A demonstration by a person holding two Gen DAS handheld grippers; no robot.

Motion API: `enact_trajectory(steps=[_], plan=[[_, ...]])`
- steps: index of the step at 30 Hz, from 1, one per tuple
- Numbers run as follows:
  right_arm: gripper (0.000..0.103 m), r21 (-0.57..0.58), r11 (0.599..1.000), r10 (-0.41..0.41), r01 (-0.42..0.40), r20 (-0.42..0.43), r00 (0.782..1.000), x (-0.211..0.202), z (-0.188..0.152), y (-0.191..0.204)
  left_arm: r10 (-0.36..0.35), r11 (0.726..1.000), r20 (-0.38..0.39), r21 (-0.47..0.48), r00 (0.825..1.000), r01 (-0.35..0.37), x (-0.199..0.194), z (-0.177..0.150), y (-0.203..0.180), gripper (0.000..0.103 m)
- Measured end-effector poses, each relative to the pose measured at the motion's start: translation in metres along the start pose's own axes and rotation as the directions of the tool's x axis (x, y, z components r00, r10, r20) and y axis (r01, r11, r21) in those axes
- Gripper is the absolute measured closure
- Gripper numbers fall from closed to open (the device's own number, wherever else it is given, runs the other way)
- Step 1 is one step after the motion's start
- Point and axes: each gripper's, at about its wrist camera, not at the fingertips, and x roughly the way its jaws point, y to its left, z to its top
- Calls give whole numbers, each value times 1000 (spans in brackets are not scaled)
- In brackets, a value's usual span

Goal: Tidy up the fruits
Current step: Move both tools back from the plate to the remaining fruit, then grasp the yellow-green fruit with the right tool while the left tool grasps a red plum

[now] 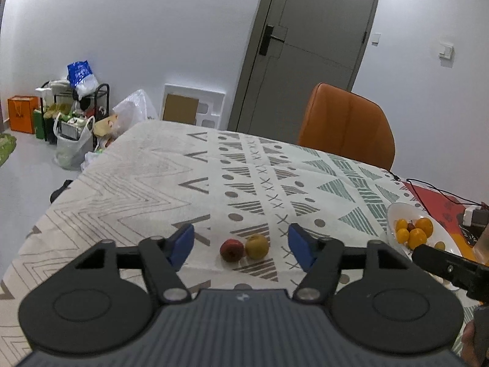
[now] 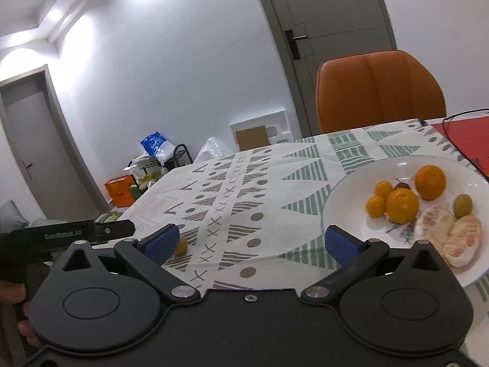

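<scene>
A red apple (image 1: 231, 250) and a yellow-green fruit (image 1: 257, 246) lie touching each other on the patterned tablecloth (image 1: 146, 183). My left gripper (image 1: 241, 246) is open, its blue pads on either side of them and a little nearer. A white plate (image 2: 342, 189) at the right holds oranges (image 2: 401, 205), small tangerines, a green olive-like fruit (image 2: 462, 205) and peeled citrus segments (image 2: 463, 240); it also shows in the left wrist view (image 1: 397, 211). My right gripper (image 2: 250, 241) is open and empty, just left of the plate. The yellow-green fruit (image 2: 181, 247) peeks out behind its left pad.
An orange chair (image 1: 348, 125) stands at the table's far side. A black cable (image 1: 434, 192) and a red mat (image 2: 458, 134) lie beyond the plate. Bags and a rack (image 1: 76, 113) crowd the floor at the left, below the table's edge.
</scene>
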Motion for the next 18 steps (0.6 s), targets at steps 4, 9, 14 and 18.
enact_trajectory(steps=[4,9,14,18], plan=[[1,-13,1000,13,-13,-19,1000,12,1,5,2,1000,-13,-6,1000,-2,8,0,5,39],[5,0,1000,18,-18,-62,998,31,1,4,-2,1000,-36,-7,999,2,19,0,8,45],[11,-11,999,34,-35,-98,995,48,0,8,-12,1000,-68,-14,998,11,32,0,10,50],[14,-23,999,45,-48,-119,992,61,1,11,-9,999,-91,-32,996,7,42,-1,13,53]])
